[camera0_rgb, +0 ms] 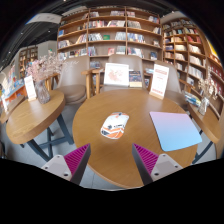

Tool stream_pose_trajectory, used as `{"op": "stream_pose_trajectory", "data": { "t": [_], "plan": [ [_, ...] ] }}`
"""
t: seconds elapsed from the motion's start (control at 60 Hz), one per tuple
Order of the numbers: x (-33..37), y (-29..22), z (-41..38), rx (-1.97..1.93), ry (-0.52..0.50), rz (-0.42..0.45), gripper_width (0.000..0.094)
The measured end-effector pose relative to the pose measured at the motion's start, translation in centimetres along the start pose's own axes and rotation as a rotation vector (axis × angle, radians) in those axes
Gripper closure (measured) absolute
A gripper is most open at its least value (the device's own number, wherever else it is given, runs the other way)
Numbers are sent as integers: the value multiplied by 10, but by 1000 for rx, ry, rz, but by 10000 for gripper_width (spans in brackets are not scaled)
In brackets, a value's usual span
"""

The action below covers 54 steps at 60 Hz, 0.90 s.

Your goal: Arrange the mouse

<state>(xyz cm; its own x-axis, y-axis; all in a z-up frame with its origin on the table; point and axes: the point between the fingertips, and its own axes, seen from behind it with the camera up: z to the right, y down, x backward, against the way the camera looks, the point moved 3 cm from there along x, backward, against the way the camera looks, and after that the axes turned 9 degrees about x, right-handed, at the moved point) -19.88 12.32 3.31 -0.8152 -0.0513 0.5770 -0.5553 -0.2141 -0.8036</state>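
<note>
Mouse [115,125], white with orange and grey markings, lies near the middle of a round wooden tabletop [100,150], just ahead of the gripper [113,162] and in line with the gap between its fingers. The gripper is spread wide and holds nothing; its two fingers, each with a magenta pad [74,159], hover over the near edge of the tabletop, well short of the mouse. To the right of the mouse, on the same tabletop, lies a pale blue mouse mat [175,130], apart from the mouse and not touching it. Beyond the mouse, past the far edge of the tabletop, stand two upright display cards [116,74], one straight behind the mouse and one further right. To the left of the mouse stands a second round wooden table [30,115] carrying a vase of pale flowers [42,70]. Behind everything, far beyond the mouse, tall wooden bookshelves [110,30] filled with books line the walls
</note>
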Motion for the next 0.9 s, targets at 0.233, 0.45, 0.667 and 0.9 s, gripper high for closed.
{"op": "stream_pose_trajectory", "data": {
  "t": [0.233, 0.45, 0.667, 0.9],
  "plan": [
    [-47, -14, -1, -17, 16, -27, 83],
    [-86, -32, -4, -56, 4, -51, 83],
    [-114, -50, -3, -84, -5, -71, 89],
    [-126, -58, -2, -78, 1, -84, 139]
  ]
}}
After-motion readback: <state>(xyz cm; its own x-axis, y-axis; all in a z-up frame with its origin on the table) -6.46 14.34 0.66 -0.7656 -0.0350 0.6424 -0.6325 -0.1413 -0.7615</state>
